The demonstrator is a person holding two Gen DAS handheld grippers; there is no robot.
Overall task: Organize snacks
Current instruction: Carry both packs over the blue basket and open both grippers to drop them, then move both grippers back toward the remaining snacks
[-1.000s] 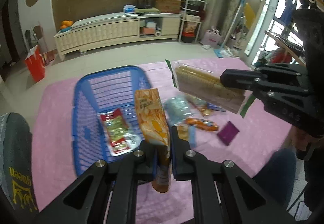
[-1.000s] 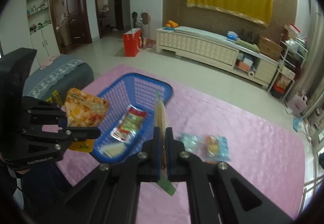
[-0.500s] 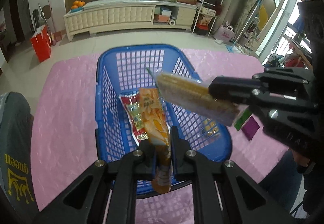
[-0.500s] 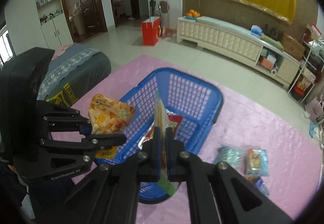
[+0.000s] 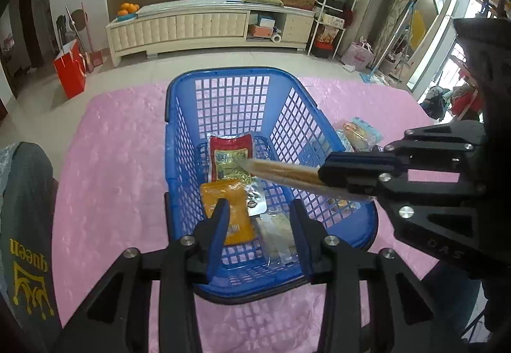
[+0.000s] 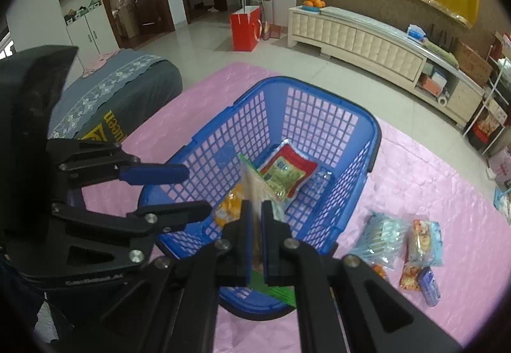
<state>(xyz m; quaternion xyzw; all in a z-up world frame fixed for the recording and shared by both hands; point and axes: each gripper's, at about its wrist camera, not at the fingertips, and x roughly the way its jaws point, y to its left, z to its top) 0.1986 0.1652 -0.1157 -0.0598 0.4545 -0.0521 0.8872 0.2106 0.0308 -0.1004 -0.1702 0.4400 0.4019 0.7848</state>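
On my left, a grey cushion (image 5: 25, 219) at the edge of the pink cloth (image 5: 111, 168). Then my left gripper (image 5: 258, 233), poised over the near end of the blue basket (image 5: 179, 142), its jaws opening with nothing between them. The orange snack pouch (image 5: 228, 209) lies flat on the basket floor right under those fingers, free of the pads, beside a clear wrapped pack (image 5: 278, 235). Further in, the red-and-green packet (image 5: 230, 160) lies flat too.

Moving right: my right gripper (image 6: 254, 219) is clamped tight on the long cracker pack (image 5: 284, 176). In the left wrist view its free end reaches leftward over the basket's right rim, tip above the red-and-green packet. So the long axis runs across the basket, not along it. In the right wrist view the pack stands edge-on between the pads, its green sealed end (image 6: 271, 289) poking out behind them.

That's the relation that counts, I reckon: the basket sits below and ahead of my right gripper, and the pack hangs over its middle, not yet down. Letting go should drop it in, though crosswise it may catch the rim.

Farthest right, on the cloth outside the basket, more snacks wait: a pale blue bag (image 6: 381, 236), a blue-and-orange packet (image 6: 424, 243), and a small blue pack (image 6: 429, 286). My right hand is nearer those.
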